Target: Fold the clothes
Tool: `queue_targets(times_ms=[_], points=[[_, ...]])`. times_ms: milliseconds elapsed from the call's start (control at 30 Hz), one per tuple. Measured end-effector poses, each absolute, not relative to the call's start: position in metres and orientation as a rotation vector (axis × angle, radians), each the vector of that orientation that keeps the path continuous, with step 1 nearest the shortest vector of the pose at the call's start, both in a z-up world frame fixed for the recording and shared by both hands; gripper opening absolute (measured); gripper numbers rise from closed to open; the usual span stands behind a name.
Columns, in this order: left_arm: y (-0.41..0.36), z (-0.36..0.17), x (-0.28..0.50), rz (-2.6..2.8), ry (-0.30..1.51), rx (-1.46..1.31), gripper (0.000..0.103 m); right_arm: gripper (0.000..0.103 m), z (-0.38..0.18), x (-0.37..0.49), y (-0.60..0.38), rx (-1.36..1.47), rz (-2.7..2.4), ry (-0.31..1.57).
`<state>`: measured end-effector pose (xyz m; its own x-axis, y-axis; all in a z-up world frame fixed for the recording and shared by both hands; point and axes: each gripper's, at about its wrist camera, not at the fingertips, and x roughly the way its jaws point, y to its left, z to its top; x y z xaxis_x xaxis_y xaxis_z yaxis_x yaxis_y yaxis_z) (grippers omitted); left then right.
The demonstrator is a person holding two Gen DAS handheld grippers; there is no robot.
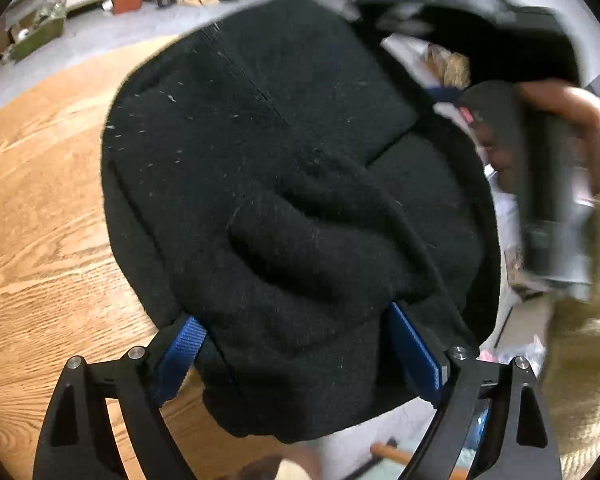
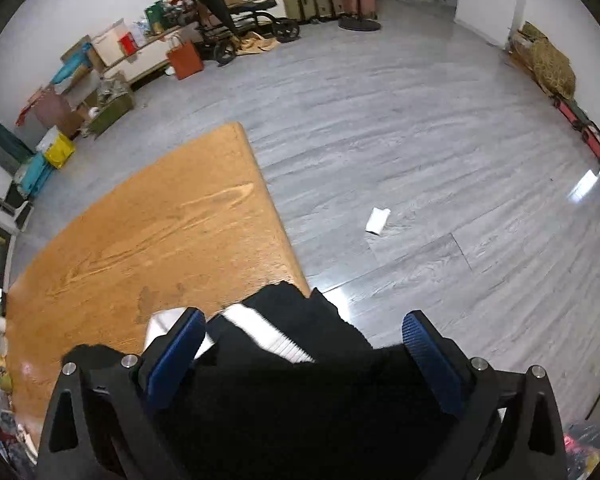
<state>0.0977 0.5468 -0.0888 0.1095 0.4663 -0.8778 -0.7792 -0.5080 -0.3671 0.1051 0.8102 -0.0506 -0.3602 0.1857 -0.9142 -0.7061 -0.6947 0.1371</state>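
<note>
In the left wrist view we see the black knit garment (image 1: 284, 184) filling the middle of the frame, bunched into thick folds and lying over the wooden table (image 1: 48, 208), which shows at the left and lower left. The left gripper (image 1: 296, 356) sits at the bottom of the frame with its jaws spread wide; the garment's lower edge lies between the two blue pads (image 1: 184, 344), but we see no pinch on it, so we read this gripper as released. At the right edge a hand (image 1: 571, 120) grips a blurred dark tool, with a cream knit sleeve (image 1: 583, 344) below it.

In the right wrist view the right gripper (image 2: 303, 348) is at the bottom centre, jaws spread wide apart. The black garment with its white stripe (image 2: 260, 328) lies between the blue pads (image 2: 180, 352) and drapes over the near right corner of the table (image 2: 160, 220). The fabric touches the left pad, while the right pad stands clear of it at its tip; we read this gripper as released too. Beyond the table, the grey floor (image 2: 399, 140) carries a small white scrap (image 2: 377, 220), and boxes, bags and suitcases crowd the far wall at the top.
</note>
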Motion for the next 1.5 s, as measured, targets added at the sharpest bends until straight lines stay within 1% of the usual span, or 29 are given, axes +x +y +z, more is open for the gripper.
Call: queue_targets(times_ms=[100, 200, 333, 467, 533, 633, 767, 833, 1000, 1200, 1500], points=[[0.551, -0.089, 0.093, 1.562, 0.349, -1.427, 0.09, 0.101, -0.032, 0.126, 0.806, -1.351, 2.133, 0.763], [0.55, -0.087, 0.092, 1.549, 0.345, -1.43, 0.09, 0.102, -0.011, 0.159, 0.801, -1.292, 2.135, 0.717], [0.54, -0.071, 0.101, 1.568, 0.35, -1.368, 0.09, 0.103, 0.015, 0.219, 0.766, -1.127, 2.151, 0.548], [0.519, -0.038, 0.121, 1.639, 0.439, -1.234, 0.09, 0.103, 0.023, 0.288, 0.697, -0.937, 2.224, 0.386], [0.508, -0.02, 0.128, 1.682, 0.499, -1.155, 0.091, 0.103, 0.022, 0.318, 0.66, -0.891, 2.249, 0.312], [0.492, 0.009, 0.129, 1.741, 0.543, -1.036, 0.091, 0.103, 0.021, 0.35, 0.615, -0.876, 2.247, 0.185], [0.459, 0.036, 0.155, 1.775, 0.517, -0.973, 0.091, 0.103, 0.035, 0.371, 0.575, -0.905, 2.204, 0.004], [0.459, 0.039, 0.164, 1.788, 0.509, -0.957, 0.091, 0.103, 0.045, 0.378, 0.564, -0.9, 2.21, -0.013], [0.422, 0.061, 0.18, 1.809, 0.443, -0.928, 0.091, 0.103, 0.061, 0.388, 0.557, -0.885, 2.244, 0.074], [0.408, 0.07, 0.201, 1.839, 0.462, -0.877, 0.091, 0.103, 0.061, 0.4, 0.545, -0.877, 2.243, 0.123], [0.396, 0.068, 0.201, 1.853, 0.441, -0.876, 0.091, 0.103, 0.048, 0.4, 0.536, -0.895, 2.26, 0.141]])
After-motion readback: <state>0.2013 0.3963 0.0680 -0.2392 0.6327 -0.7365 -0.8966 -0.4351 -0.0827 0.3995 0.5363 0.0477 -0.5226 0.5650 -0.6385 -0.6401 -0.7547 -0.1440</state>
